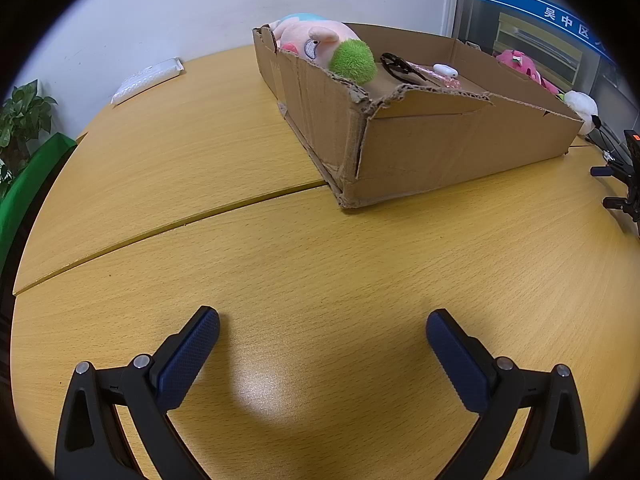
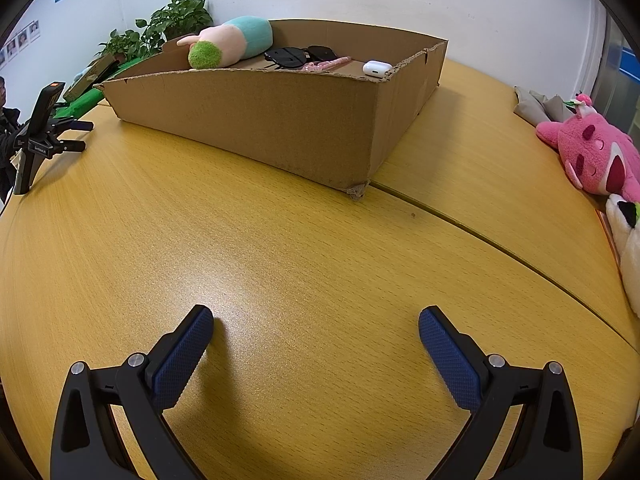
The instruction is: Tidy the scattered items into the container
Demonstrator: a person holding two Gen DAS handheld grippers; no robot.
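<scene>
Both grippers hang over bare wood surface (image 1: pixel 320 264), jaws wide apart, nothing between them.

Left gripper (image 1: pixel 322 326) and right gripper (image 2: pixel 316 322) each tilt down toward the yellow wood-grain surface, blue ribbed pads empty. Cardboard box (image 1: pixel 460 148) sits on the far part of the surface, walls torn along the rim. Inside it, at the far left end in the right wrist view: a pink-and-teal plush (image 2: pixel 236 40) with a green fuzzy ball (image 2: pixel 205 55) at its near end; black sunglasses (image 2: pixel 300 56) toward the middle; a pink item (image 2: pixel 326 65) just beside them; a white earbud case (image 2: pixel 378 68) at the right end. Outside the box, at the right edge of the surface: a pink strawberry-bear plush (image 2: pixel 592 152), with a white plush (image 2: pixel 628 240) near it. Black clamp stand (image 2: pixel 38 136) at the far left. Potted plant (image 2: pixel 176 24) behind the box.
</scene>
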